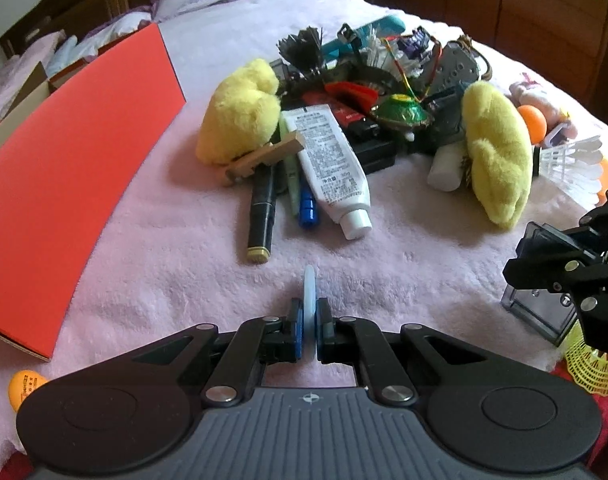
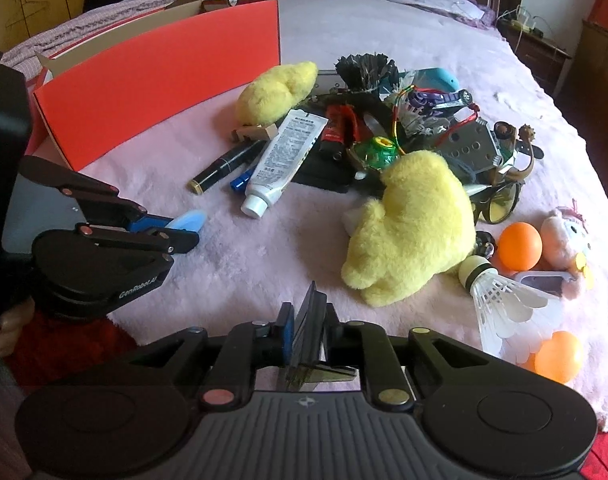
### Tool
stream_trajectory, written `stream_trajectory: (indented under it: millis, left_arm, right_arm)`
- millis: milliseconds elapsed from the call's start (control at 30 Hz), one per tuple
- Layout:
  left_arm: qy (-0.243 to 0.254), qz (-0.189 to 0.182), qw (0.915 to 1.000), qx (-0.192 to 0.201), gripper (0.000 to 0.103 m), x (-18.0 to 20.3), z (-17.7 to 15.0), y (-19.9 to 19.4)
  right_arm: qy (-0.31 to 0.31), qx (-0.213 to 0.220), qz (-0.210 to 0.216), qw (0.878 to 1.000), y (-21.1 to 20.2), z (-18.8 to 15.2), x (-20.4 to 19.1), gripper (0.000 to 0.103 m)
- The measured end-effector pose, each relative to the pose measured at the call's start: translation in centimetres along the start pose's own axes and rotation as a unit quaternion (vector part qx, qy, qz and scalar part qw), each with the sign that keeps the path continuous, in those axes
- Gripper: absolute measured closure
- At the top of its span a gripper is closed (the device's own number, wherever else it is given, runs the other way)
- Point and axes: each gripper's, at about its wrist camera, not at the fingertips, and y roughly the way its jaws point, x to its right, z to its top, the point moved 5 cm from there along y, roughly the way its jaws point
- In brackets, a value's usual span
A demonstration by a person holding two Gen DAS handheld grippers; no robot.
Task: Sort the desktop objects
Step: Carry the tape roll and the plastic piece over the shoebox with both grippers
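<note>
The tube's (image 1: 331, 160) print is too small to read.

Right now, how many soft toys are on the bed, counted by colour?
Yellow: 2, the far yellow toy and the near yellow toy
Pink: 1, the pink toy
Total: 3

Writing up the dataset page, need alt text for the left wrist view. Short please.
The left gripper is shut on a thin pale blue disc above a pink blanket. Ahead lies a pile: two yellow plush toys, a white tube, a black marker. An orange box sits left; the right gripper, holding a dark clear case, enters at right.
</note>
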Motion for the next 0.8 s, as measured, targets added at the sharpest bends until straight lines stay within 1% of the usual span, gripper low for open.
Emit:
stream_trajectory:
  millis: [100, 200, 300, 400, 500, 567, 767, 800]
  left_arm:
    - [-0.010, 0.002, 0.9999, 0.007, 0.095, -0.6, 0.5, -0.8]
    - [-0.023, 0.005, 0.9997, 0.012, 0.095, -1.4, 1.1, -1.7]
    - [-0.035, 0.009, 0.9992, 0.018, 0.095, -2.2, 1.8, -2.6]
    - [-0.047, 0.012, 0.9985, 0.023, 0.095, -3.0, 2.4, -3.6]
    - [-0.060, 0.034, 0.9971, 0.033, 0.095, -4.9, 3.6, -4.8]
    - [-0.074, 0.045, 0.9954, 0.041, 0.095, -6.5, 4.5, -5.8]
    - [-0.115, 0.060, 0.9897, 0.060, 0.095, -12.9, 8.3, -8.7]
    - [-0.120, 0.068, 0.9887, 0.059, 0.095, -14.1, 8.8, -8.8]
  right_arm:
    - [-0.003, 0.010, -0.001, 1.000, -0.5, 0.4, -0.2, 0.092]
    - [0.000, 0.019, 0.009, 1.000, -0.9, 1.1, -0.3, 0.092]
    - [0.003, 0.025, 0.025, 0.999, -1.0, 2.3, -0.6, 0.092]
    - [0.004, 0.033, 0.043, 0.999, -0.9, 4.2, -1.0, 0.092]
    - [-0.001, 0.044, 0.058, 0.997, -0.7, 6.7, -1.6, 0.092]
    - [-0.012, 0.056, 0.067, 0.996, -0.6, 9.0, -2.2, 0.092]
    - [-0.062, 0.102, 0.098, 0.988, -0.9, 17.5, -5.6, 0.092]
    - [-0.070, 0.109, 0.104, 0.986, -1.0, 19.0, -6.3, 0.092]
